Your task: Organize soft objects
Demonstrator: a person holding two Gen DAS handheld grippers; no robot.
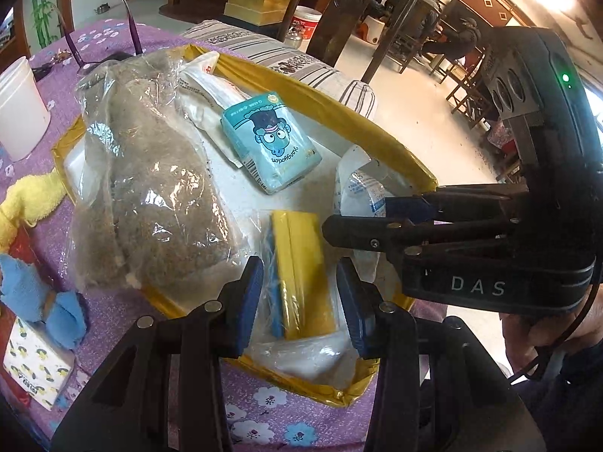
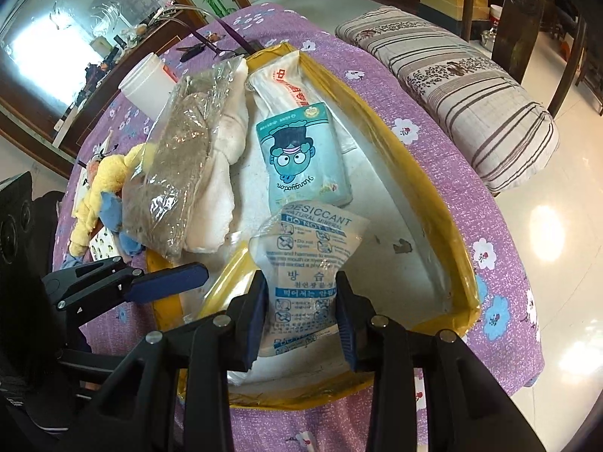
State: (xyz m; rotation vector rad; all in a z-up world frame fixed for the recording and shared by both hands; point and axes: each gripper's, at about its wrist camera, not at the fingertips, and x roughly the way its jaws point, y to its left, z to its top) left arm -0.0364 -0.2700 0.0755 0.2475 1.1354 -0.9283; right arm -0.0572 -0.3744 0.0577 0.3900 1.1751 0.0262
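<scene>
Here the right gripper (image 2: pixel 300 312) pinches the desiccant packet (image 2: pixel 307 263) near the tray's rim (image 2: pixel 433 203); left gripper (image 1: pixel 299 301) gapes wide.

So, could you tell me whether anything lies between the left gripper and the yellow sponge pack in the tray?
Nothing visible does. The left gripper is open with its fingers either side of the yellow sponge pack. The right gripper, holding the desiccant packet, is off to the side.

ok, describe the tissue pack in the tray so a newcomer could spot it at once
Find the yellow-rimmed tray on the purple floral tablecloth. Near its middle lies the tissue pack, beside the plastic-bagged brown plush. It alone is light blue with a top-hatted cartoon face.
</scene>
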